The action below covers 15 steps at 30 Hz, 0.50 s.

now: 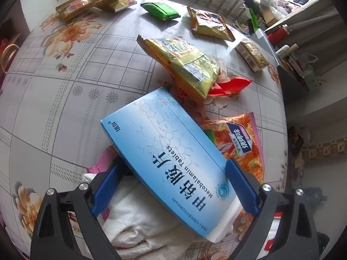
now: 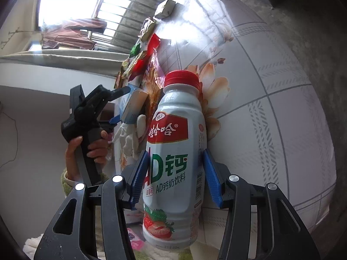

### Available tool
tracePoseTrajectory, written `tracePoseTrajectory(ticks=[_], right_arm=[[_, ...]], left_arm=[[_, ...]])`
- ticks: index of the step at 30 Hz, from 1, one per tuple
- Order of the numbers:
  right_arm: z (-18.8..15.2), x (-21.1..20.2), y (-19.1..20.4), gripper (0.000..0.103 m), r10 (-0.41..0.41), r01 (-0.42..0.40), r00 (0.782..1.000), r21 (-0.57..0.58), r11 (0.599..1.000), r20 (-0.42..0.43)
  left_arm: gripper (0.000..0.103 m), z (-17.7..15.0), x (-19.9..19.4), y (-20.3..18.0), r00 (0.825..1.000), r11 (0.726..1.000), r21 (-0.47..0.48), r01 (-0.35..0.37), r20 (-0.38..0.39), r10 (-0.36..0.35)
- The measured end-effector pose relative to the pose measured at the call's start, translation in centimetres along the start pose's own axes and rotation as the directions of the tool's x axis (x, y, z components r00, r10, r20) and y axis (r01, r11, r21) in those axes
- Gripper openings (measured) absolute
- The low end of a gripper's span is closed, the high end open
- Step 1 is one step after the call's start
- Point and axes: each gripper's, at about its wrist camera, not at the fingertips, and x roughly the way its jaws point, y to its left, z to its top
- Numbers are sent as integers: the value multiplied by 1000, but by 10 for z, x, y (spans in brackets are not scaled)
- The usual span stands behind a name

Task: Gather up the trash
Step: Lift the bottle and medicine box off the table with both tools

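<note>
Mid-collection, with both claws busy over the floral tablecloth. Left gripper spread about as wide as it goes, the blue tablet box lying slantwise between the blue pads but apparently no longer pinched — looks like a release onto the heap of white cloth and the orange snack bag just beside it. Right gripper at half spread, clamped on the waist of a white milk-drink bottle with a red cap, the bottle clear of the table and carried toward the same heap. Next, probably: draw the left claw back off the box without dragging it, then set the bottle down beside it. More wrappers scattered farther up the table — a yellow noodle packet, a green packet, others near the far edge — not yet gathered. No bin or bag for the trash in either view, so final destination not to be told.
</note>
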Motion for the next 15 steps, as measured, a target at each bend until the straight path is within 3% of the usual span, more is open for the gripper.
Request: tracePoseTrajectory(ticks=[6,15], right_arm=[[-3,4,18,48,-43,46,998,-76,996,35],[8,21,30,48,-72,76,996,-92,993,48]], left_arm=[[97,5,8,-8,995,994,-63,-93,16,94],[97,-2,14,-26,970,972,-35,-233,61,235]])
